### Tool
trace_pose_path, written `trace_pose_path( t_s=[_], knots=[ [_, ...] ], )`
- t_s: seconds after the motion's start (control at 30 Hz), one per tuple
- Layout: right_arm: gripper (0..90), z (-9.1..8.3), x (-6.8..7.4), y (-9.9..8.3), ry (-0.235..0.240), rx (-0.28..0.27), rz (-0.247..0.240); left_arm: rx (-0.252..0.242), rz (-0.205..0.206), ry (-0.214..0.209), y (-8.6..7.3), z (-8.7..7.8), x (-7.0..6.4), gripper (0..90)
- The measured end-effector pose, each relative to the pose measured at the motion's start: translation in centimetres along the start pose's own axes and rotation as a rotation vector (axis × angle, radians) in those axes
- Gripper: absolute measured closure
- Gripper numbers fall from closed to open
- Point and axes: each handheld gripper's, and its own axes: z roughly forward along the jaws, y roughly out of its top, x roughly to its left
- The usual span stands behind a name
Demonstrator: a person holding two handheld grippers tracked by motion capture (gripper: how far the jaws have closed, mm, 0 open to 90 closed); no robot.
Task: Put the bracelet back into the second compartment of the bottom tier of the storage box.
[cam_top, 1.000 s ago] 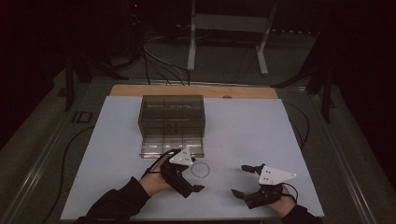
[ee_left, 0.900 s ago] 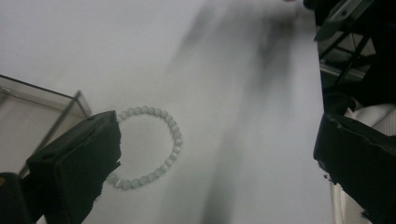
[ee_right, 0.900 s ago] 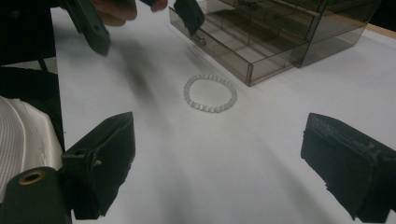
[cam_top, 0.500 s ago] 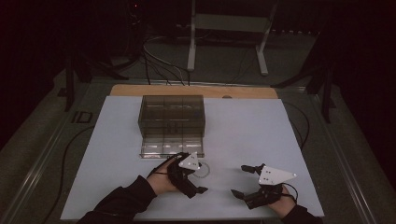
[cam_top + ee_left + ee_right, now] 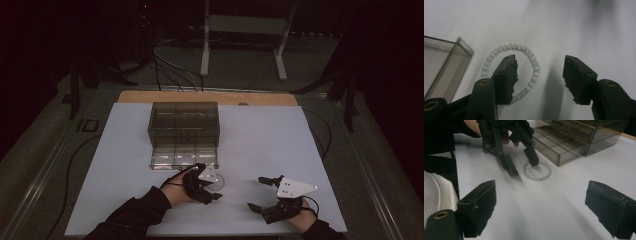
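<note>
Two grippers work over the white table (image 5: 260, 135) in the high view. The left gripper (image 5: 212, 189) hangs with jaws apart over a small ring of pale round beads, a bracelet (image 5: 218, 181), which lies flat just in front of the smoky clear plastic drawer box (image 5: 184, 122), beside its pulled-out bottom drawer (image 5: 175, 159). The right gripper (image 5: 256, 194) rests well to the side, jaws wide and empty. From up here the bracelet is a faint circle, half covered by the gripper's grey plate.

The left gripper view looks down between the jaws: they stand wide, one inside the bead bracelet (image 5: 534, 66) and one outside, straddling its near arc. The lower beads are hidden behind the left jaw, and a corner of the drawer (image 5: 461, 50) shows at the edge.

The right gripper view has its own jaws spread wide in the foreground, holding nothing, and farther off the left gripper (image 5: 522, 165) with one tip over the bracelet (image 5: 544, 173); whether that tip touches the table cannot be told.

The bracelet is probably light and limp, its smooth beads apt to roll or slide; pinching across one stretch of the strand should hold it, and it would then dangle.
</note>
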Motion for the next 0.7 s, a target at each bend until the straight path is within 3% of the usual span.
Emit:
trace_pose_path(
  t_s=[0.3, 0.37, 0.5, 0.57, 0.7],
  knots=[
    [9.9, -0.01, 0.00, 0.00, 0.002, -0.001, 0.000, 0.004, 0.040, 0.019, 0.05, 0.48, -0.31, 66.2],
    [9.9, 0.02, 0.01, -0.01, 0.003, 0.001, -0.001, 0.007, 0.035, 0.003, 0.10, 0.56, -0.32, 71.7],
    [9.9, 0.06, 0.02, -0.02, 0.003, 0.004, -0.003, 0.010, 0.019, -0.015, 0.16, 0.61, -0.09, 74.3],
    [9.8, 0.06, 0.02, -0.01, 0.003, 0.003, -0.003, 0.017, 0.026, -0.016, 0.23, 0.63, -0.03, 76.1],
    [9.8, 0.03, 0.03, -0.01, 0.003, 0.003, -0.002, 0.023, 0.001, -0.017, 0.38, 0.71, 0.20, 84.8]
  ],
)
